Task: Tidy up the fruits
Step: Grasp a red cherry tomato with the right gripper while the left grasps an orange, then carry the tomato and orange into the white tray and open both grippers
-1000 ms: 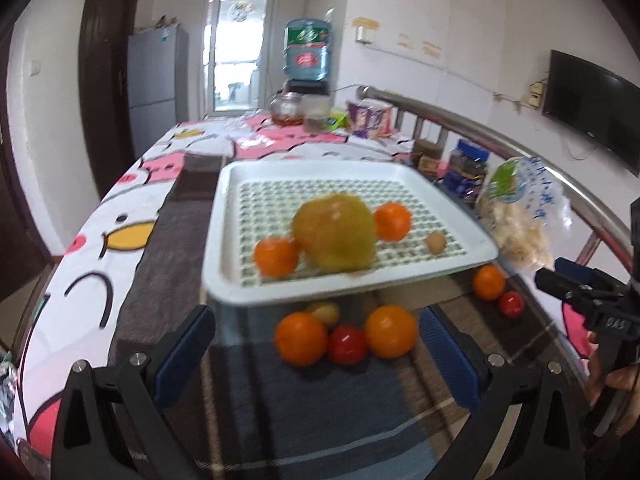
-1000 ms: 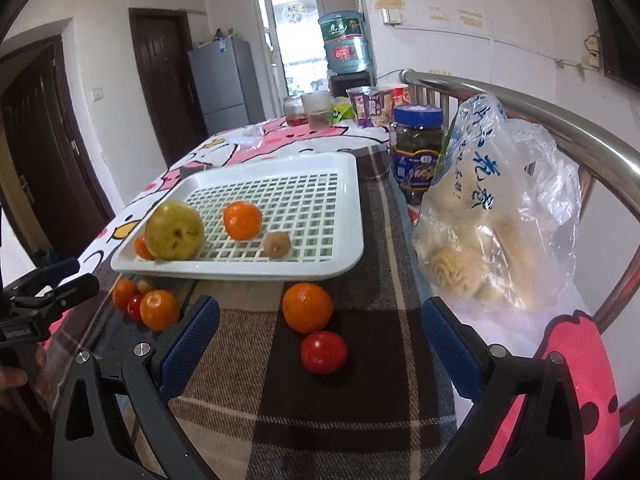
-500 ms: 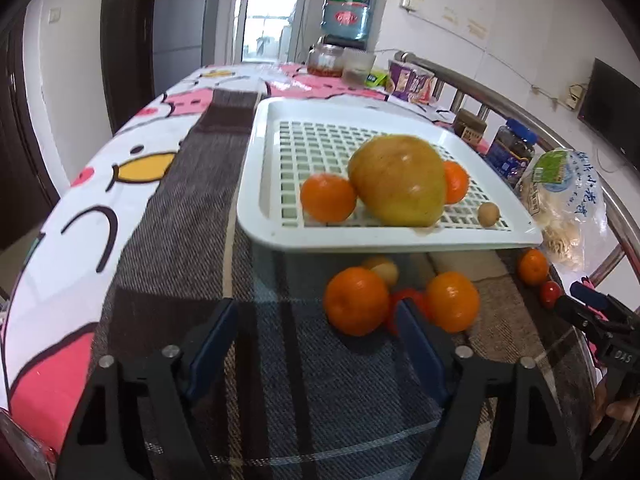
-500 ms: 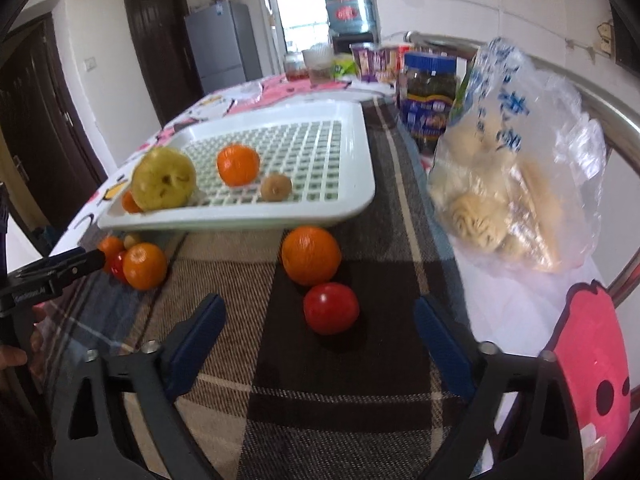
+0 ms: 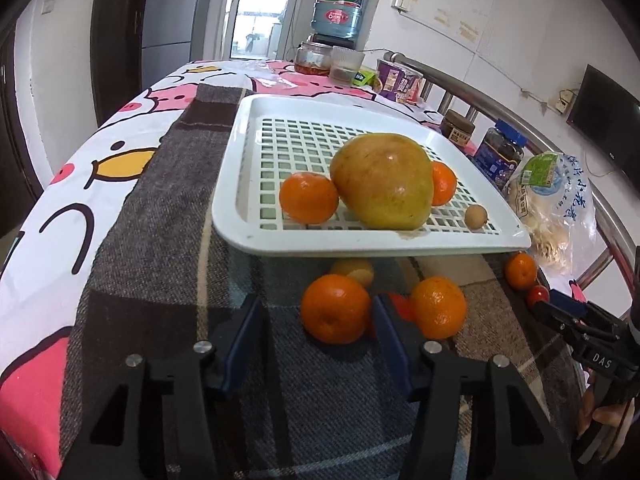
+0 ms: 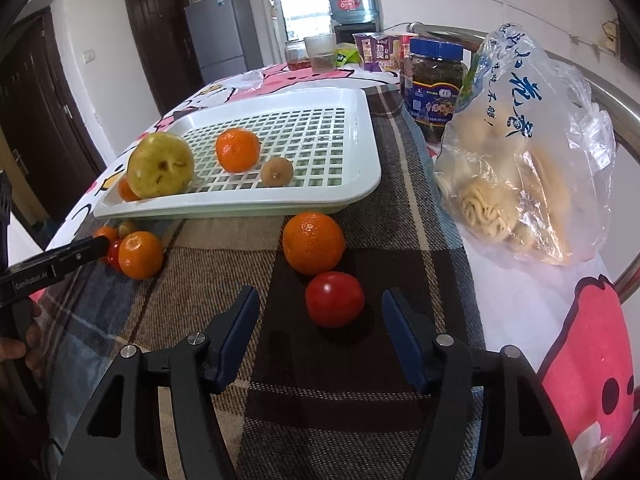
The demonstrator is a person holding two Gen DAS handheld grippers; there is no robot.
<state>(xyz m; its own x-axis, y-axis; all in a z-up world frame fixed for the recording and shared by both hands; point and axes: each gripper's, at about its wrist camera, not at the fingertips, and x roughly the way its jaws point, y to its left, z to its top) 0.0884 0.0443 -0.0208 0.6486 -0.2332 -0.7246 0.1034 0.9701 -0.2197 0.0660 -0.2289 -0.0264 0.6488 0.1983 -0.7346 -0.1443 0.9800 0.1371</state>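
Red tomato (image 6: 335,299) between closing right claw (image 6: 318,318), left claw (image 5: 320,328) closing, perhaps touching orange (image 5: 335,309)

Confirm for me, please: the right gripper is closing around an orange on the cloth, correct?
Not quite: in the right wrist view the right gripper is closing around the tomato; the orange lies beyond it on the cloth.

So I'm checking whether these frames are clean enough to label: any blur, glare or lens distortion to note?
Left wrist view: sharp, strong fisheye bending the metal rail and darkening the corners; a small highlight on the big yellow fruit; the doorway is blown out. Right wrist view: also sharp, same curved edges; glare on the plastic bag; the tomato casts a soft shadow.
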